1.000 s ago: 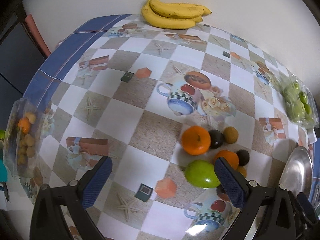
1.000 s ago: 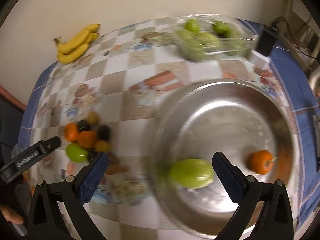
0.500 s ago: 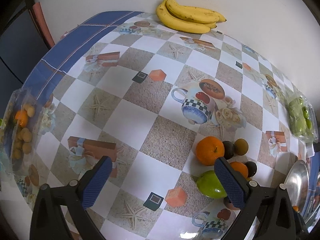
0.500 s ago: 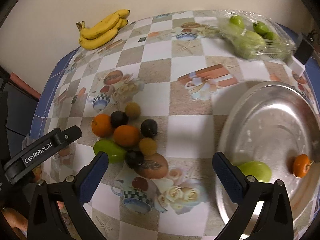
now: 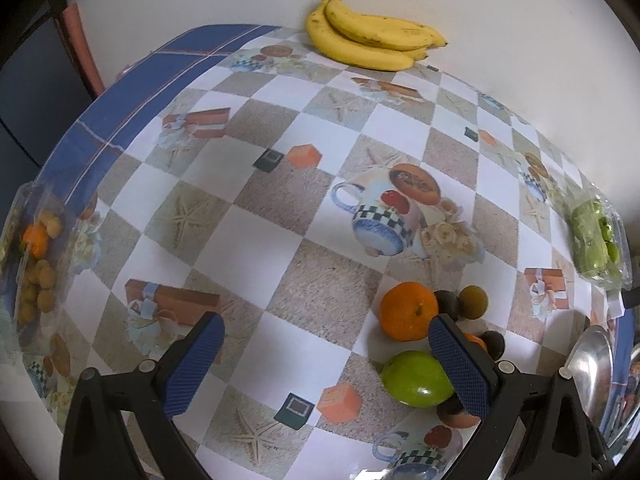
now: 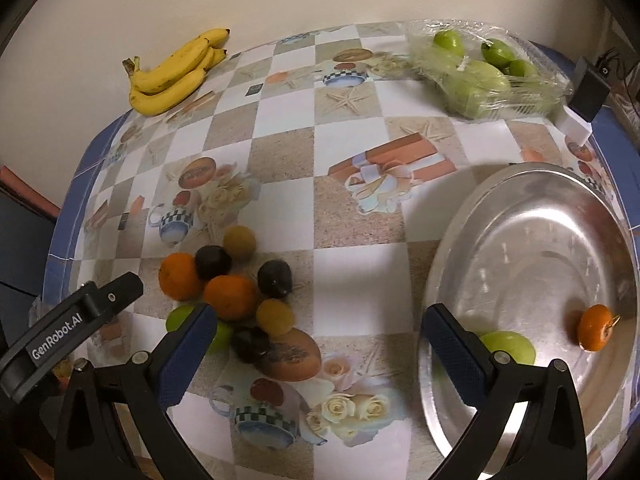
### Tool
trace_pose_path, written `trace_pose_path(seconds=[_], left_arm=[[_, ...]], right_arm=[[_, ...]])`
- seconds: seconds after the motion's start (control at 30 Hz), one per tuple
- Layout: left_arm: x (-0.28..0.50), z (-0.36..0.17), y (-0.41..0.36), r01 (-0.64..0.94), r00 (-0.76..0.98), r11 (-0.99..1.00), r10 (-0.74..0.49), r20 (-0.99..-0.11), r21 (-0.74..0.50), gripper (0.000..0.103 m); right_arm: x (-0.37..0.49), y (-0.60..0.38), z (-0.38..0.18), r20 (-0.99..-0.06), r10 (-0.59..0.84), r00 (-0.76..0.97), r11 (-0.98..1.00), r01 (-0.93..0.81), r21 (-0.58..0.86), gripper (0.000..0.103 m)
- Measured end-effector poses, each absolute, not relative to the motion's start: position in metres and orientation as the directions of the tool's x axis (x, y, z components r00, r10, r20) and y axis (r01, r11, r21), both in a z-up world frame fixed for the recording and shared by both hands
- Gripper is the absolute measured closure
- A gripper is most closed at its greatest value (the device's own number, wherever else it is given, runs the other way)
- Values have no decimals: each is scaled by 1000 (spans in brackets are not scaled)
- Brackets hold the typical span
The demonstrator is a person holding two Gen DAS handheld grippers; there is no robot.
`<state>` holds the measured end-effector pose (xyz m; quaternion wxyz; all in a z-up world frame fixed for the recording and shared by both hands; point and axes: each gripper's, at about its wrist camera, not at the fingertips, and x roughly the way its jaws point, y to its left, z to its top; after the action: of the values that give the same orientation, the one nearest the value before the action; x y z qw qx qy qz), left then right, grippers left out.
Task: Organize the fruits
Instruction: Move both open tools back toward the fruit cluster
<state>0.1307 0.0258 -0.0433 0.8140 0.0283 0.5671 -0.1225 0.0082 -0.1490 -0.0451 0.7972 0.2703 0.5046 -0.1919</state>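
Two grippers hang above the bench with its checkered printed cloth [image 6: 352, 264], and both sets of jaws stand wide apart, holding nothing. Ahead of the left gripper [image 5: 326, 364], close to its right jaw, lies a loose cluster of fruit: a large round orange [image 5: 408, 311], a shiny green apple [image 5: 418, 378] just below it, a second orange [image 6: 229, 297], several dark round fruits [image 6: 274, 278] and small yellowish-brown ones [image 6: 239, 242], all touching or nearly so. The right gripper [image 6: 320, 354] sees that same cluster near its left jaw. Beside its right jaw sits a wide round silver metal plate [image 6: 520, 208], holding a pale green apple [image 6: 510, 346] partly hidden by the jaw and a small orange tangerine [image 6: 595, 327] well apart from it. Far ahead, against the wall, rests a bunch of yellow bananas [image 5: 370, 44]; a plastic-wrapped tray of green fruit [image 6: 480, 76] lies beyond the plate.
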Motion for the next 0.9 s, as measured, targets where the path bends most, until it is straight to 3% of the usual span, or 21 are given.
trace_pose_path(seconds=[0.17,0.3,0.43,0.57,0.9], left_arm=[[128,-43,18,261,306,957,-204,-930,-124,0],[127,-48,16,250,273,958,-206,-940,-138,0],[124,-54,15,233,237,956,-231,-944,-175,2],[123,-61,14,207,195,956,-251,-948,-210,10],[114,-77,8,210,139,957,-230,-963,-199,10]], right_arm=[[8,-151,-38,-894,-57,445,791,566,231,3],[7,-153,-40,-894,-29,447,787,562,255,13],[7,-152,-44,-899,-4,438,791,552,265,30],[6,-153,-45,-901,1,434,791,551,266,30],[0,-159,-44,-905,-1,425,792,553,258,30]])
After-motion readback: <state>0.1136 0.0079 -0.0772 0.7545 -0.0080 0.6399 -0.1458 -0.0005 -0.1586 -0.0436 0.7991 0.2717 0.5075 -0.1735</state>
